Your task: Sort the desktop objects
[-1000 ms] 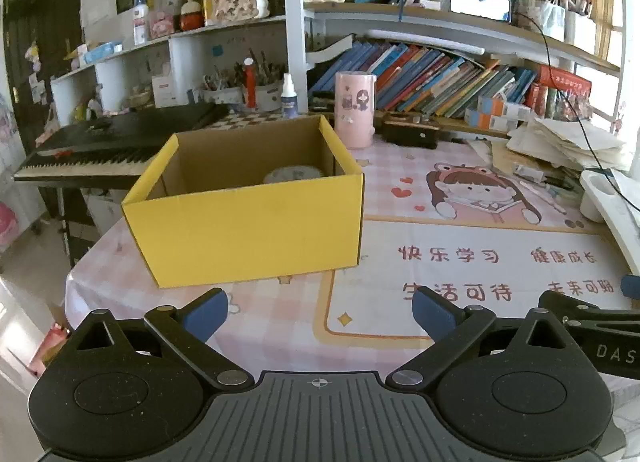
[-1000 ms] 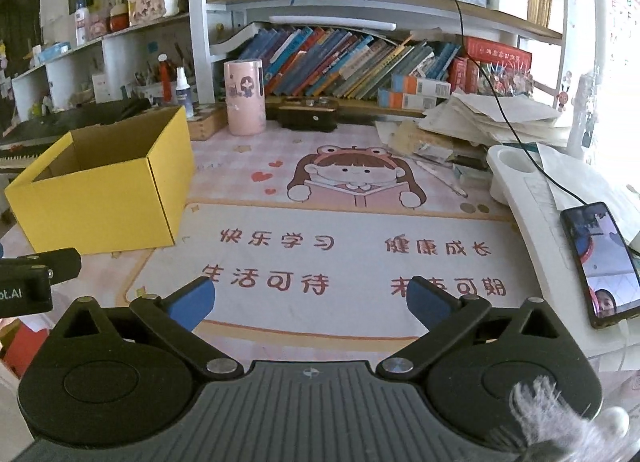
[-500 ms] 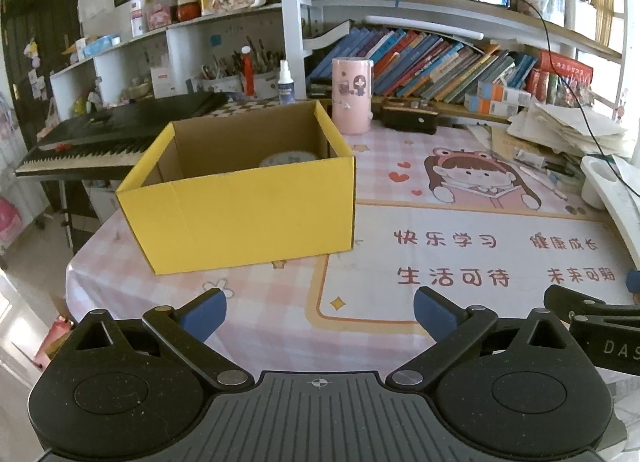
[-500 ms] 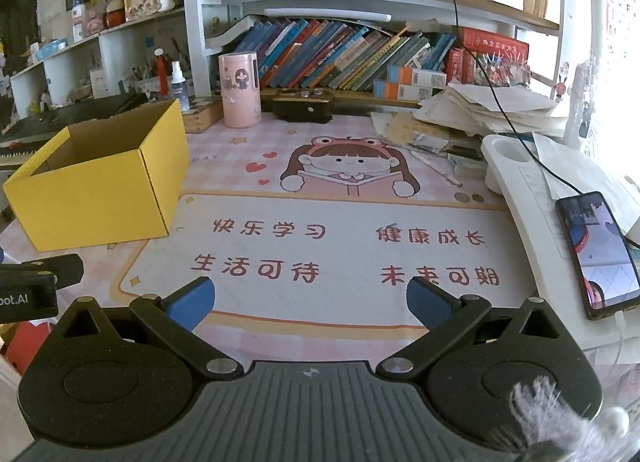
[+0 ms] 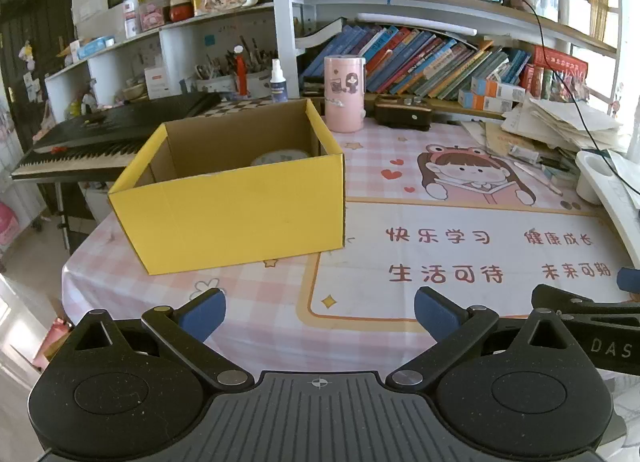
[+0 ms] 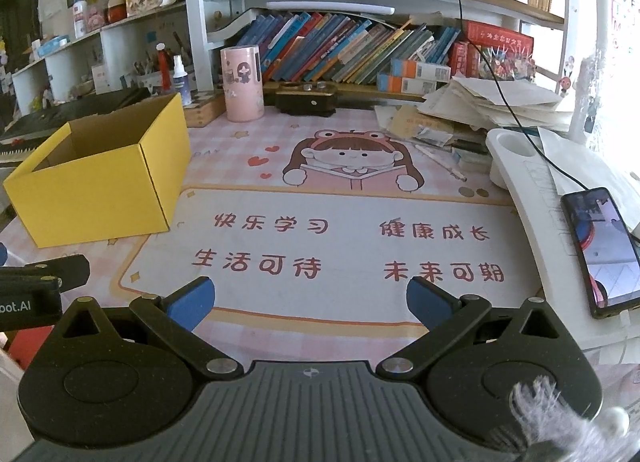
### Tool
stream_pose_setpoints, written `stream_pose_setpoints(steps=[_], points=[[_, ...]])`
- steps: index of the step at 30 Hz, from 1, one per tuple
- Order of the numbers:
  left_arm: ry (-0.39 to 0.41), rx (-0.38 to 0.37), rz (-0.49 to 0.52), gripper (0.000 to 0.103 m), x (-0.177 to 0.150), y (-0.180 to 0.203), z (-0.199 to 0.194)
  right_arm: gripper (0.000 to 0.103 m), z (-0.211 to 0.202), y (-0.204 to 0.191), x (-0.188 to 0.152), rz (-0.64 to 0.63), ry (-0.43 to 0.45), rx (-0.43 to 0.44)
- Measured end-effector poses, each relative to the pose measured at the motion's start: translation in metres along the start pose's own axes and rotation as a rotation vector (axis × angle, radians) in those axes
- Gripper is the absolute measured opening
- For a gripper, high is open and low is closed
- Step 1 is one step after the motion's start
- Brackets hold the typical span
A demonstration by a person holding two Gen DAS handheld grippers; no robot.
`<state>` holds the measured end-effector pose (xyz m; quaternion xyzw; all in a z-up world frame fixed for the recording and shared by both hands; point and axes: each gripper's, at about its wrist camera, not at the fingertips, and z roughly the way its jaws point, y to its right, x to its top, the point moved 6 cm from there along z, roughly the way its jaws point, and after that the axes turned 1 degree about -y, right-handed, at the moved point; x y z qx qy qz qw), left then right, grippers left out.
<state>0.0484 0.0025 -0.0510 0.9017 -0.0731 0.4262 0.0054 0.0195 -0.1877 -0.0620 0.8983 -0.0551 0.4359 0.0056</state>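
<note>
Both the left gripper and the right gripper hang with fingers spread wide, holding nothing. The yellow cardboard box sits on the surface's left side, a round item inside.

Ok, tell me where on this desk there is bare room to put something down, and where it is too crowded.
Free: the printed desk mat, from the yellow box across to the white tray, is bare. So is the checked strip between the box front and the left gripper. Crowded: the paper pile at the back right, and the phone on the tray.
</note>
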Motion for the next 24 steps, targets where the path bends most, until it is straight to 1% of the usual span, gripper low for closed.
stream_pose_setpoints(steps=[8, 24], points=[[0.009, 0.008, 0.007, 0.102, 0.0011, 0.0021, 0.0001, 0.103, 0.0012, -0.0026, 0.0001, -0.018, -0.005, 0.006], [0.013, -0.028, 0.007, 0.102, 0.0007, 0.0051, -0.0014, 0.103, 0.0025, -0.0031, -0.0001, -0.027, -0.011, 0.015]])
